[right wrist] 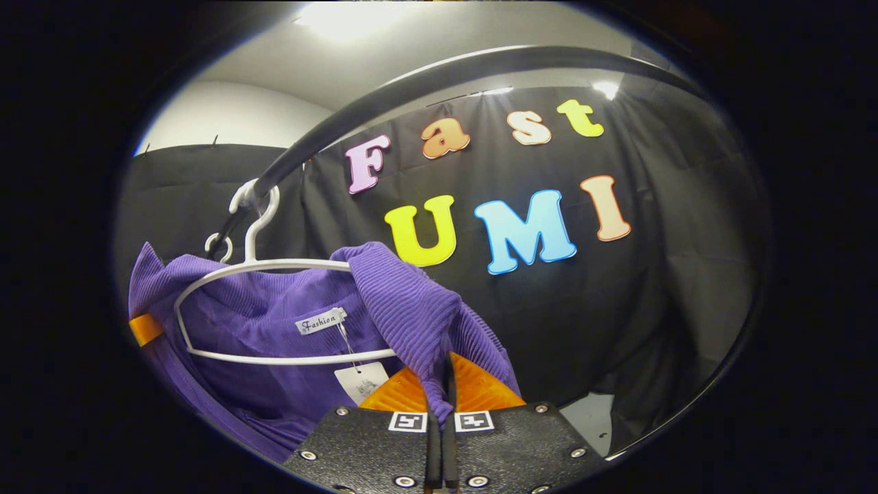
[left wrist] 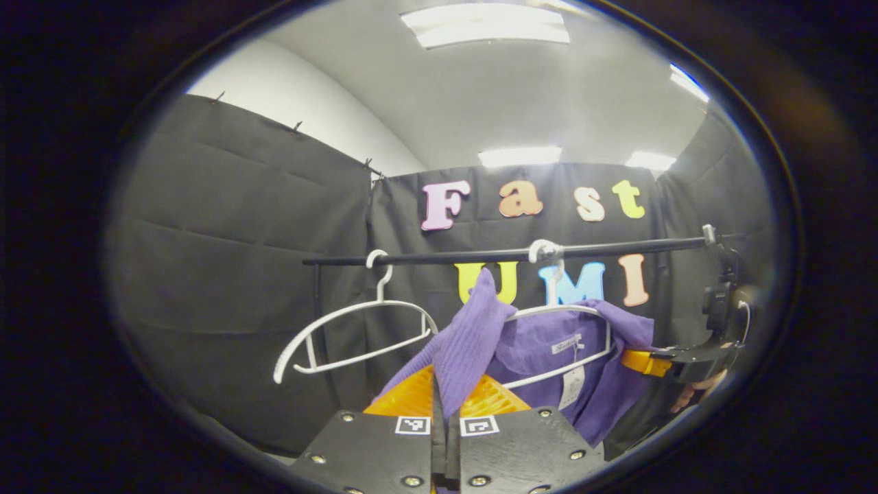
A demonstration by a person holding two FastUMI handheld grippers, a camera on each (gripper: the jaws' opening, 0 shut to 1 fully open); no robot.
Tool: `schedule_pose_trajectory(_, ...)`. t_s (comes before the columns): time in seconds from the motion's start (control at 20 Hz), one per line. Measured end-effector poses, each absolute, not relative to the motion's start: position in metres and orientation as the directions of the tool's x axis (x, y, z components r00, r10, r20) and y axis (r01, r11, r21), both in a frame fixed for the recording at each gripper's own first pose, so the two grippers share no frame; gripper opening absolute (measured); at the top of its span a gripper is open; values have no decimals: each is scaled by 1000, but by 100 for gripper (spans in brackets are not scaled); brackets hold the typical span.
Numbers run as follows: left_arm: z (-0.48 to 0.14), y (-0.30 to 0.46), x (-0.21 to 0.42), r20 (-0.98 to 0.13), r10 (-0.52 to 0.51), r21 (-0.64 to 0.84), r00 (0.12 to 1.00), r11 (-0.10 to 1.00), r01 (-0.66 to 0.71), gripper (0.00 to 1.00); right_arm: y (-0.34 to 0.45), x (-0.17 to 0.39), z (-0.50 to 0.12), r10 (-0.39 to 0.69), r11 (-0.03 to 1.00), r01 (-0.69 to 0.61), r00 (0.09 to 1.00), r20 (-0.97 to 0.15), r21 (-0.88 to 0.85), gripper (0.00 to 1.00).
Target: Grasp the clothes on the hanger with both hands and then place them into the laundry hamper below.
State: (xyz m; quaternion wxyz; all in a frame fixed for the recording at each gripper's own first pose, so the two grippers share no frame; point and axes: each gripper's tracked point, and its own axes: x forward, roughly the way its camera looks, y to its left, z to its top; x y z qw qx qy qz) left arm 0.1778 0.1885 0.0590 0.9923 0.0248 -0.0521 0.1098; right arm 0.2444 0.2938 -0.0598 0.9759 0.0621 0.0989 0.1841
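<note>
Both tools are on the purple garment (left wrist: pixel 549 343) right now, and it hangs on a white hanger (left wrist: pixel 559 312) hooked over the black rail (left wrist: pixel 480 255). In the left gripper view, the left tool (left wrist: pixel 446 401) has its fingers pressed together on a fold of purple cloth at the near shoulder, the fabric pulled up into a peak above the pinch. Over in the right gripper view, the right tool (right wrist: pixel 442 384) is pinching the other shoulder the same way, cloth bunched between the closed fingers. The garment's neck label and a white tag (right wrist: pixel 360 381) hang inside the hanger's loop. Off to the side on the rail, apart from the garment, an empty white hanger (left wrist: pixel 357 336) hangs tilted. The far tool, with a hand (left wrist: pixel 696 391) behind it, shows at the garment's far edge.
</note>
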Motion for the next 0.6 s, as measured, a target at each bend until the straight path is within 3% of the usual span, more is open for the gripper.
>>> schedule_pose_trajectory(0.05, 64, 198, 176, 114, 210, 24, 971, 977, -214, 1, 293, 241, -58, 356, 931, -333, 918, -172, 149, 0)
schedule_pose_trajectory(0.1, 68, 207, 175, 121, 205, 17, 971, 978, -209, 7, 292, 235, -56, 340, 936, -317, 925, -167, 151, 0)
schedule_pose_trajectory(0.25, 86, 229, 176, 155, 191, -6, 969, 981, -192, 7, 298, 219, -44, 303, 950, -286, 941, -149, 127, 0)
schedule_pose_trajectory(0.3, 91, 237, 176, 161, 187, -14, 969, 982, -187, 1, 299, 214, -44, 294, 954, -280, 944, -147, 110, 1)
schedule_pose_trajectory(0.35, 96, 245, 177, 166, 189, -18, 968, 982, -189, 7, 301, 209, -42, 285, 957, -273, 948, -144, 100, 0)
schedule_pose_trajectory(0.45, 102, 262, 173, 173, 195, -26, 965, 981, -193, 7, 303, 203, -40, 268, 962, -258, 954, -136, 88, 1)
schedule_pose_trajectory(0.5, 104, 273, 172, 175, 199, -28, 964, 980, -198, 1, 304, 200, -39, 260, 964, -250, 956, -136, 86, 1)
schedule_pose_trajectory(0.55, 106, 283, 173, 178, 206, -29, 962, 978, -204, 1, 306, 198, -40, 252, 966, -242, 958, -139, 89, 1)
schedule_pose_trajectory(0.6, 110, 293, 175, 184, 214, -33, 959, 977, -212, 7, 307, 196, -39, 247, 967, -235, 959, -139, 96, 1)
